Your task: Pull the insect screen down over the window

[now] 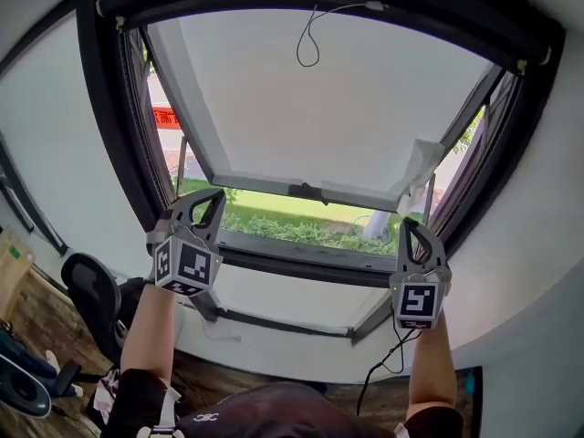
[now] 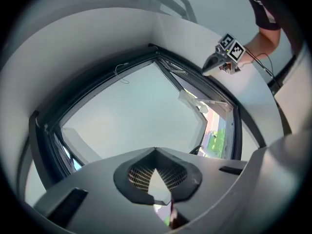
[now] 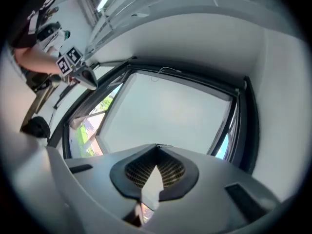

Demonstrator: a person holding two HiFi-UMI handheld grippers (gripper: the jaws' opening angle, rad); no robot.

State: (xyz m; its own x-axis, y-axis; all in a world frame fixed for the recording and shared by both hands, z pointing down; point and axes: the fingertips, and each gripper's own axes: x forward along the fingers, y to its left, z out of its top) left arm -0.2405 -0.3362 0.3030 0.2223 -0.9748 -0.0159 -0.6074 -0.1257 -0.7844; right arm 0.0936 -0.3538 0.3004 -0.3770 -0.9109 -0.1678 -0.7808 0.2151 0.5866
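The insect screen (image 1: 328,99) covers the upper window; its bottom bar (image 1: 274,184) hangs above the open gap. The left gripper (image 1: 212,197) and right gripper (image 1: 409,226), both pressed together and empty, sit near the bar ends; contact is unclear. Draw both ends down evenly.

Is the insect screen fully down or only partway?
Partway: the pale mesh insect screen ends at its bottom bar above the black window frame, leaving grass uncovered.

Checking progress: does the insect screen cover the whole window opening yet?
No, grass shows uncovered below the insect screen.
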